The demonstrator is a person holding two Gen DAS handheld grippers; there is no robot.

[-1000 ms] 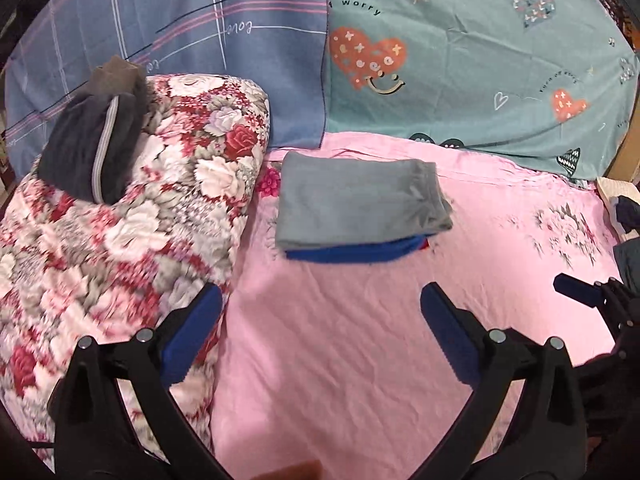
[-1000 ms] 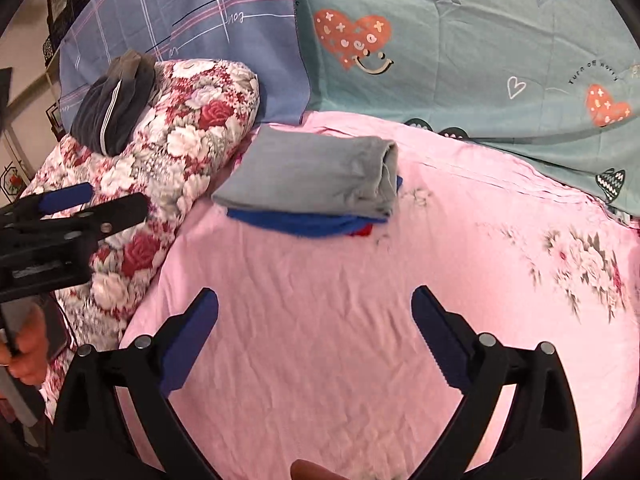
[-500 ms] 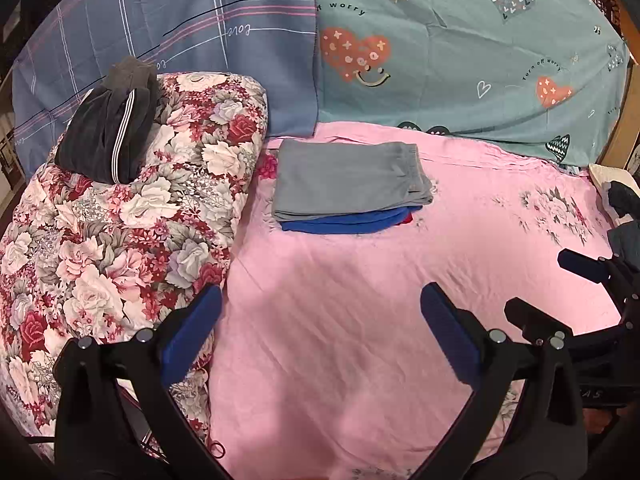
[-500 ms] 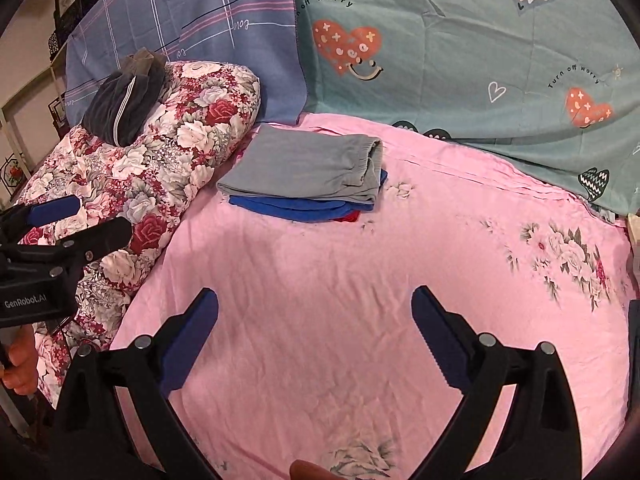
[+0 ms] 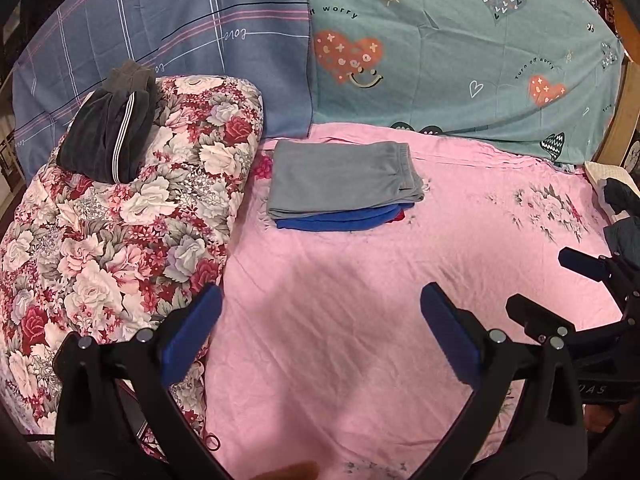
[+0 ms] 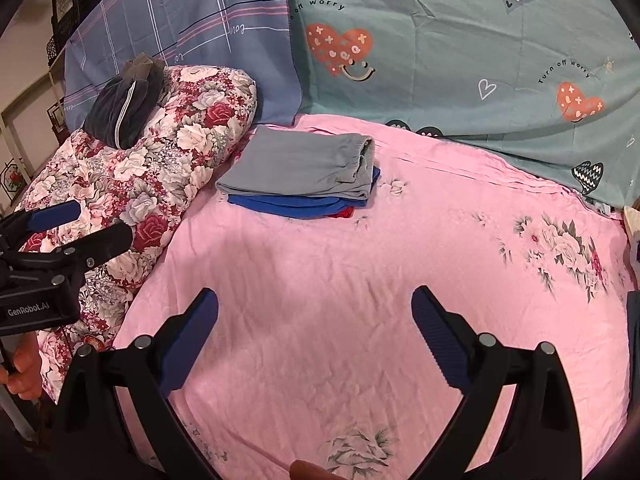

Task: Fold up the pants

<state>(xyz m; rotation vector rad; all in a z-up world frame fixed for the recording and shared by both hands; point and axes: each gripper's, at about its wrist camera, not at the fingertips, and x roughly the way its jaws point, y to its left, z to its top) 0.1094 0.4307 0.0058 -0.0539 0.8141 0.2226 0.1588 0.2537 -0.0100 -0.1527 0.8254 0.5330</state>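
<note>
Grey pants atop 2 folded garments, blue & red; both hand-held grippers spread apart, empty.

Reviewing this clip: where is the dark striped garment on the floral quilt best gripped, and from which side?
Probably its near, lower edge, from the front. The dark striped garment lies bunched atop the floral quilt, that edge overhanging toward the open left hand-held gripper, nearer than the right hand-held gripper.

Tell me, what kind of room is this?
Probably a bedroom. There is a bed with a pink sheet, a rolled flowery quilt along one side, and a stack of folded pants lying on the sheet.
</note>
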